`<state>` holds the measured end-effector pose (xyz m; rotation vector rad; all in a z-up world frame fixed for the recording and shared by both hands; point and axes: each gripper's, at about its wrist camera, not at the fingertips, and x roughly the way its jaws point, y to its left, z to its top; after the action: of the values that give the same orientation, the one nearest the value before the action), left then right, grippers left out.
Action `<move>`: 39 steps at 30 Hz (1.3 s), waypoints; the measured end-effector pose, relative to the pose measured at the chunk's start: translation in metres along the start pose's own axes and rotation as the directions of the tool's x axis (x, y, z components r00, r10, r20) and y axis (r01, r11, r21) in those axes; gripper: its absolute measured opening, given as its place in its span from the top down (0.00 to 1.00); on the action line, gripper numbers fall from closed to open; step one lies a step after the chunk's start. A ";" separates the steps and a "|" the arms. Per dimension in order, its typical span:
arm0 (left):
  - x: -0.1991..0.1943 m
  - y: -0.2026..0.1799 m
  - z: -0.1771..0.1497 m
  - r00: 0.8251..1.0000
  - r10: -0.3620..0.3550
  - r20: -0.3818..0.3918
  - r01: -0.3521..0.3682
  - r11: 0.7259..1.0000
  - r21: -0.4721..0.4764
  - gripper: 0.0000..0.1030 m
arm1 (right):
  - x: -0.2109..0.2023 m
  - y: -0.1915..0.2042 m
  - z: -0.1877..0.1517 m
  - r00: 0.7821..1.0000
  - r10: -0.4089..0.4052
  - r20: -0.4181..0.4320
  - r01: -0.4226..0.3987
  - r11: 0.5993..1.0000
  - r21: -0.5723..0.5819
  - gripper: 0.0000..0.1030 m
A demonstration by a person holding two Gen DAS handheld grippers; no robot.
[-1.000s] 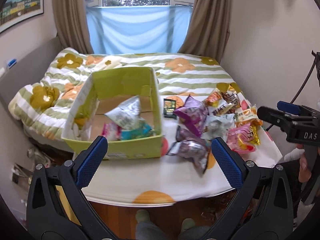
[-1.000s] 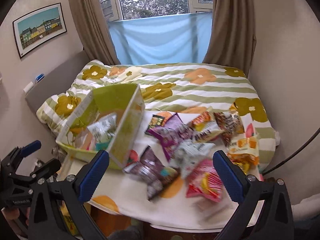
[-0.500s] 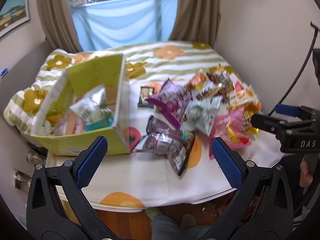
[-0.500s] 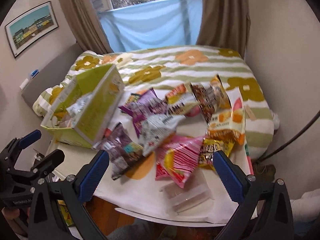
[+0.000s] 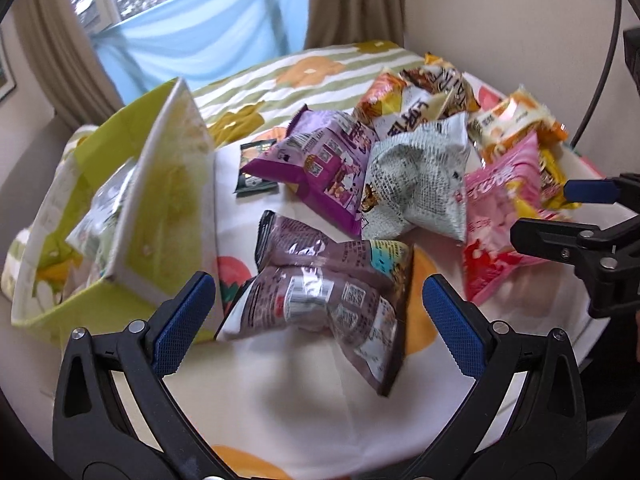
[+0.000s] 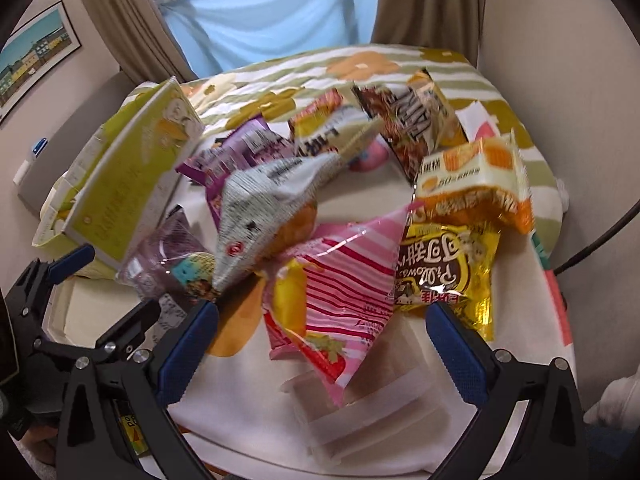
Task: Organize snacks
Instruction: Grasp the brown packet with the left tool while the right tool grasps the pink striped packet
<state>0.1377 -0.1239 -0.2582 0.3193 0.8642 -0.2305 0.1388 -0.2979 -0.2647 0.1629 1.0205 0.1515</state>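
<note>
Several snack bags lie on a white cloth with orange fruit prints [image 5: 304, 412]. My left gripper [image 5: 318, 320] is open, its blue pads flanking a brown-purple bag [image 5: 320, 288] without touching it. Behind that bag lie a purple bag [image 5: 320, 160], a grey-white bag [image 5: 420, 180] and a pink bag [image 5: 500, 216]. A green cardboard box [image 5: 160, 216] with snacks inside stands at the left. My right gripper [image 6: 322, 340] is open over the pink striped bag [image 6: 340, 300]. A gold bag [image 6: 444, 268] and an orange-white bag [image 6: 472, 184] lie to its right.
A clear plastic tray [image 6: 372, 404] lies at the table's near edge in the right wrist view. A small dark packet [image 5: 256, 168] sits beside the box. The bed with the striped flower quilt [image 6: 360, 64] lies behind, with the wall close on the right.
Both grippers have dropped forward and down toward the snack pile, the left over the brown-purple bag and the right over the pink bag. Both stay open.
</note>
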 end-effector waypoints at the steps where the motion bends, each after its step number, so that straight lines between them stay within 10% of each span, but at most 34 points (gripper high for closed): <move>1: 0.006 -0.002 0.001 1.000 0.005 -0.007 -0.005 1.000 0.018 0.00 | 0.003 0.000 0.000 1.000 0.001 -0.004 -0.001 1.000 0.004 0.00; 22: 0.062 -0.004 -0.003 0.991 -0.047 -0.127 0.058 0.995 0.087 0.00 | 0.033 0.004 0.007 0.999 -0.007 -0.040 0.008 1.000 0.022 0.00; 39: 0.050 0.010 -0.002 0.987 -0.103 -0.127 0.106 0.994 0.016 0.25 | 0.038 0.013 0.009 0.998 -0.055 -0.032 0.054 0.998 -0.043 0.00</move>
<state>0.1710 -0.1170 -0.2961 0.3125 1.0049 -0.3202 0.1655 -0.2780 -0.2887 0.0940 1.0533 0.1263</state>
